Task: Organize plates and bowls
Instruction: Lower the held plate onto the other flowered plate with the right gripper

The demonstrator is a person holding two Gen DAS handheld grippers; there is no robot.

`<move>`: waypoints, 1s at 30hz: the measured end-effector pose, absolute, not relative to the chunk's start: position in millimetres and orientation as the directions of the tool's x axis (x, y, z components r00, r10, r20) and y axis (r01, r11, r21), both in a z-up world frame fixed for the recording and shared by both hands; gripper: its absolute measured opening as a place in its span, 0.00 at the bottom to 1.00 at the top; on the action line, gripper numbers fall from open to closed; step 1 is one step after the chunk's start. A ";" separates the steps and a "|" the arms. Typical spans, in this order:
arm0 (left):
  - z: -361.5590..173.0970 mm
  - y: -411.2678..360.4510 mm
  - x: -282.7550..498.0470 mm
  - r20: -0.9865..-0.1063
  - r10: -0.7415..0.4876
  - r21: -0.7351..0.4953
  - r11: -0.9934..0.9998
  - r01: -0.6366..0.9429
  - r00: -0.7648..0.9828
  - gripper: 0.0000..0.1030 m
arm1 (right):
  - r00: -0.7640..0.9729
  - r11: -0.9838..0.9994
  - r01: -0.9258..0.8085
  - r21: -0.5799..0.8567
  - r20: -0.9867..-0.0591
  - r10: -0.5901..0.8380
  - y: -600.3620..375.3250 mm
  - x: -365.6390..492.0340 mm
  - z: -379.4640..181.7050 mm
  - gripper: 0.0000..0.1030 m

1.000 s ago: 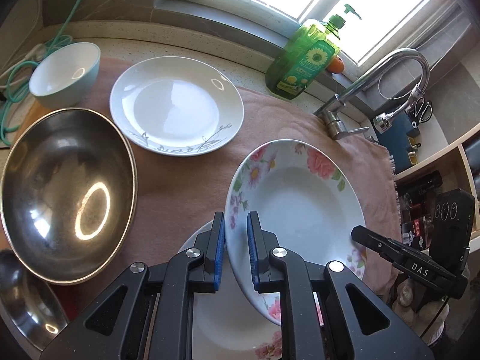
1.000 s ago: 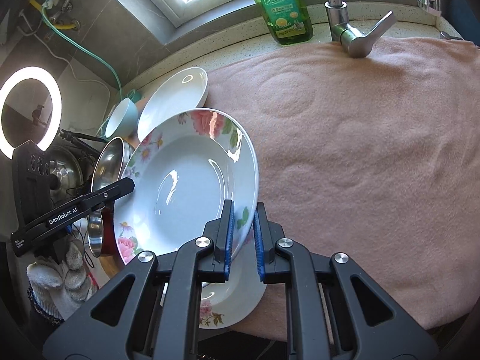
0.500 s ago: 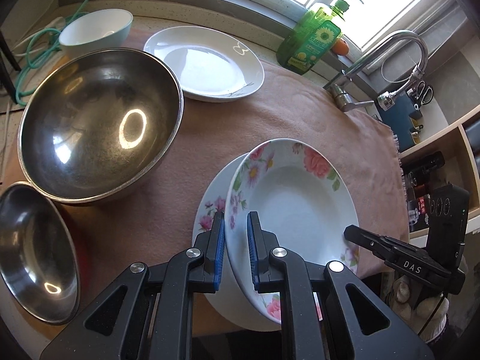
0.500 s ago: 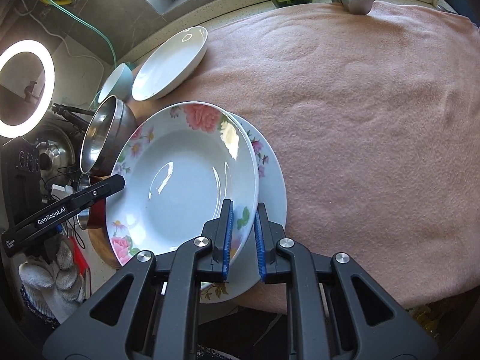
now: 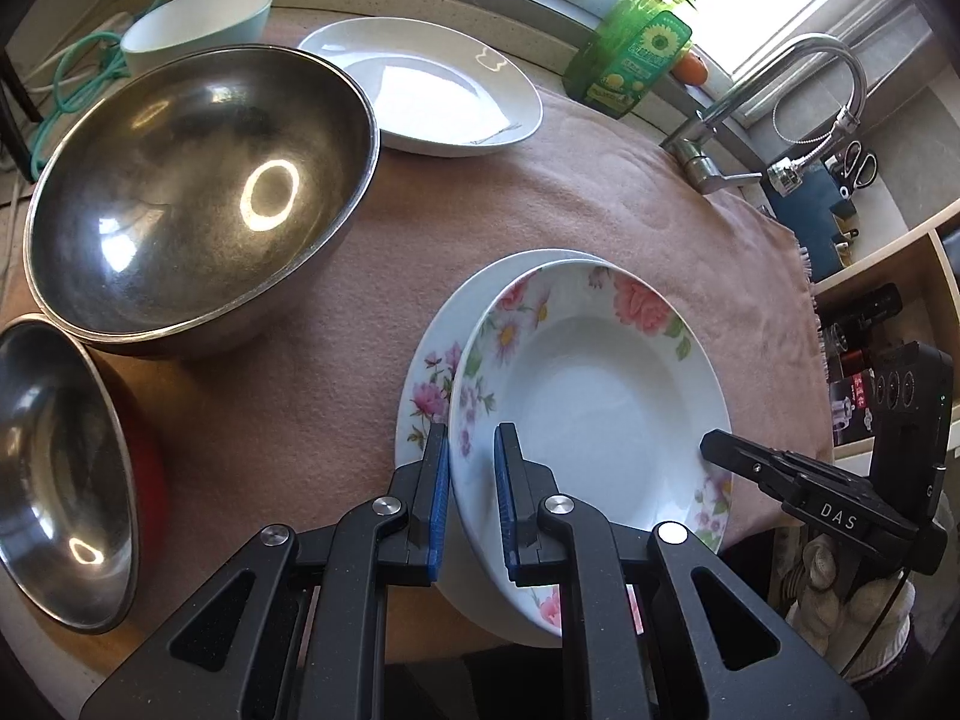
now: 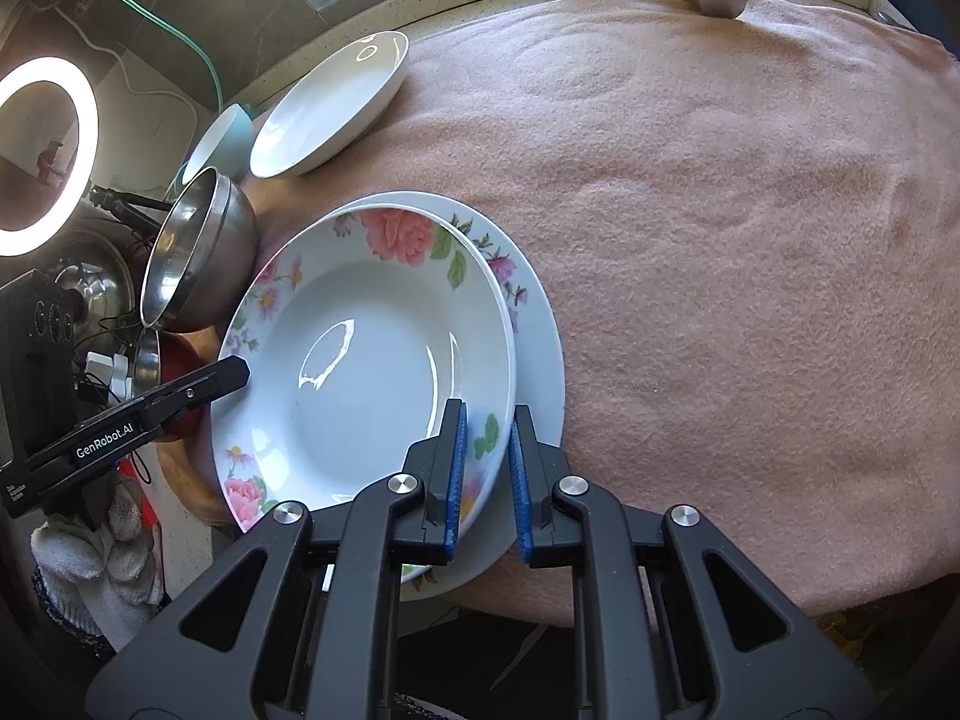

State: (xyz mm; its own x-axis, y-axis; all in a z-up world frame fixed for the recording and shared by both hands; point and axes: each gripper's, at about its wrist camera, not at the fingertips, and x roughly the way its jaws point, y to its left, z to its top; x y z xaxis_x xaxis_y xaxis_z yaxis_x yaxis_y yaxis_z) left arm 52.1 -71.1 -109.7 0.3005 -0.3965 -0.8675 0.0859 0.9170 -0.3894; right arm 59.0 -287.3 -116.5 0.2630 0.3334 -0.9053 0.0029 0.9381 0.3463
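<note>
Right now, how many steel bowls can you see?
2. The large steel bowl sits on the pink cloth, left of the floral plates. The small steel bowl sits nearer, at the left edge. More could be hidden off-frame.

Both claws clamped, facing inward

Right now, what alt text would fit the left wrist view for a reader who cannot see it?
The left gripper and right gripper hold opposite rims of a deep floral-rimmed plate above a wider flat floral plate on a pink cloth. Left of it stand a large steel mixing bowl and a smaller steel bowl.
</note>
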 end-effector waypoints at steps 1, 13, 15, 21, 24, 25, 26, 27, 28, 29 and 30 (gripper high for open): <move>-110.9 -71.0 51.7 -0.869 -0.394 -0.388 0.918 0.083 0.299 0.12 | 0.265 0.939 0.001 0.343 -0.906 0.330 -286.2 59.3 -116.2 0.14; -111.2 -79.7 53.2 -0.883 -0.364 -0.349 0.931 0.105 0.296 0.12 | 0.268 0.956 -0.040 0.290 -0.919 0.290 -279.9 56.8 -114.2 0.17; -111.1 -81.2 53.4 -0.884 -0.363 -0.347 0.932 0.108 0.296 0.12 | 0.270 0.958 -0.042 0.285 -0.919 0.286 -279.8 56.1 -114.1 0.17; -110.7 -82.4 54.5 -0.888 -0.348 -0.329 0.938 0.112 0.302 0.13 | 0.276 0.960 -0.047 0.275 -0.920 0.277 -281.2 56.3 -112.8 0.18; -110.2 -82.1 55.0 -0.888 -0.345 -0.327 0.938 0.110 0.303 0.13 | 0.275 0.961 -0.051 0.273 -0.921 0.276 -281.8 57.2 -111.6 0.18; -109.6 -81.7 55.0 -0.888 -0.344 -0.326 0.939 0.110 0.305 0.13 | 0.277 0.961 -0.052 0.272 -0.920 0.275 -282.1 57.2 -110.9 0.18; -109.4 -81.4 55.0 -0.888 -0.344 -0.326 0.939 0.110 0.305 0.13 | 0.280 0.961 -0.052 0.272 -0.920 0.275 -282.3 57.0 -109.9 0.18; -109.3 -81.0 54.9 -0.888 -0.344 -0.326 0.939 0.109 0.305 0.13 | 0.282 0.961 -0.051 0.272 -0.919 0.275 -282.5 56.8 -108.8 0.18; -108.8 -80.3 54.5 -0.887 -0.344 -0.326 0.939 0.109 0.307 0.13 | 0.285 0.961 -0.051 0.272 -0.918 0.275 -283.2 56.6 -107.6 0.18; -108.2 -80.0 54.0 -0.887 -0.344 -0.327 0.939 0.109 0.308 0.13 | 0.289 0.961 -0.052 0.272 -0.917 0.275 -283.9 56.8 -105.9 0.18; -107.2 -79.2 53.2 -0.886 -0.344 -0.327 0.939 0.109 0.310 0.13 | 0.295 0.961 -0.052 0.273 -0.915 0.276 -283.9 56.1 -103.6 0.18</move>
State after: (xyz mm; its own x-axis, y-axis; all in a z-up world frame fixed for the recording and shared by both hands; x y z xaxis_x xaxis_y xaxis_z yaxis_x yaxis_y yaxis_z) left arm 53.2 -79.2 -107.2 0.3098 -0.3444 -0.8862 0.1093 0.9388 -0.3266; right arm 56.1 -283.9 -103.6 0.2947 0.2756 -0.9150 -0.0515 0.9607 0.2728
